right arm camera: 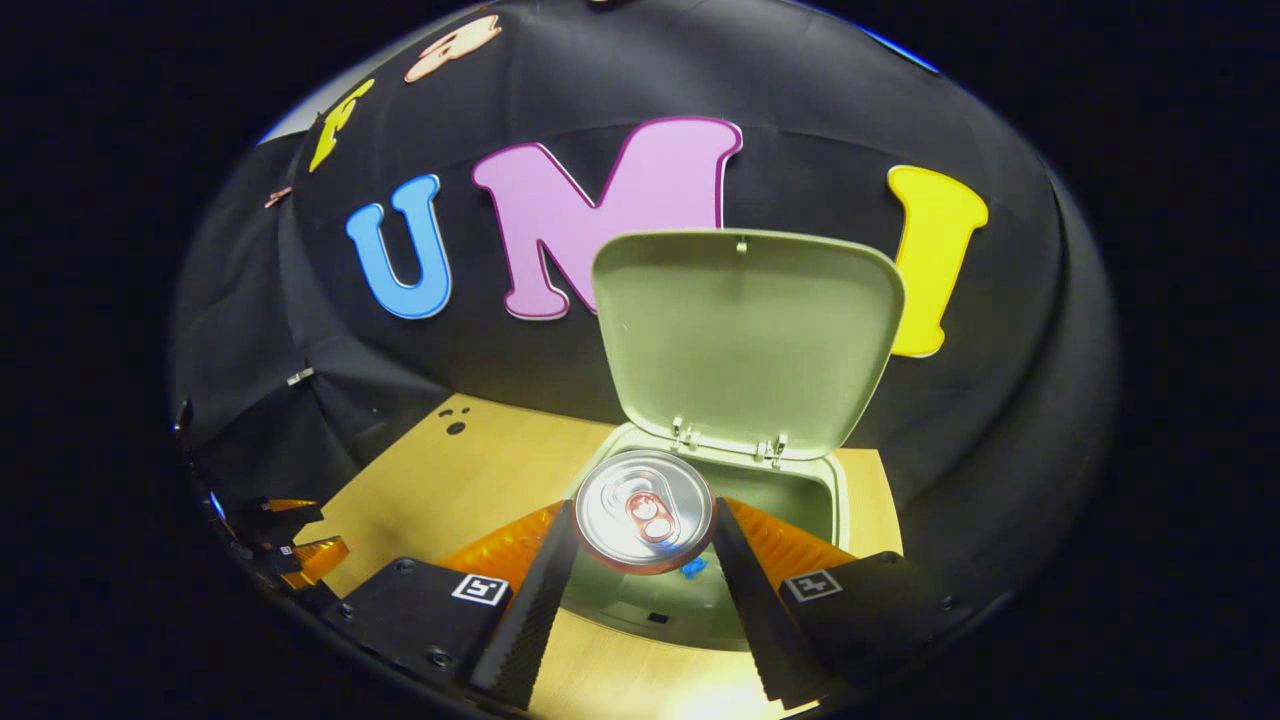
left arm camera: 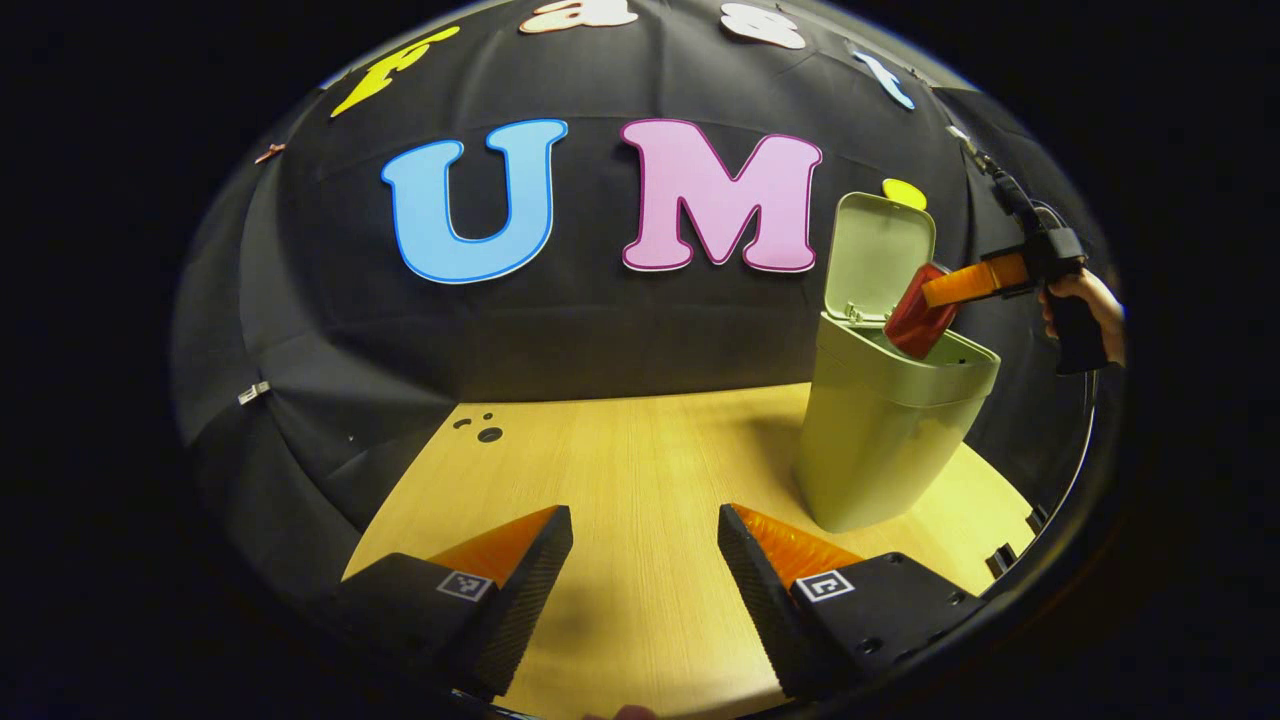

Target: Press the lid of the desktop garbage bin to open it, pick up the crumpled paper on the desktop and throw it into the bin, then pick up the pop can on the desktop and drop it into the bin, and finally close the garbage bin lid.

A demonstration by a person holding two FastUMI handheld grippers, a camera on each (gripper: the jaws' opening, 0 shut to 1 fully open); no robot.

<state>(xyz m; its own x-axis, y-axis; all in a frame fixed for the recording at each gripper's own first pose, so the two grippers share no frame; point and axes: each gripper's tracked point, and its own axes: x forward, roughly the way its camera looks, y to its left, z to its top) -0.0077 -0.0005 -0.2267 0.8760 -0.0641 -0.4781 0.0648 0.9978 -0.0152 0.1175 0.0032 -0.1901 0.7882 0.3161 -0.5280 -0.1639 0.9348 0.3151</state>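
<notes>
Count, both views:
Garbage bin point(left arm camera: 880, 440): one, single lid point(left arm camera: 878, 255) raised.
Pop can point(right arm camera: 643, 510): one, at bin mouth.
Grippers: two, left gripper point(left arm camera: 645, 560) and right gripper point(right arm camera: 640, 590), two fingers each.
Hand point(left arm camera: 1085, 310): one in sight, on right gripper handle.
Table point(left arm camera: 640, 450): one.
Dark spots on tabletop point(left arm camera: 480, 428): three, possibly holes; too small to confirm.
</notes>
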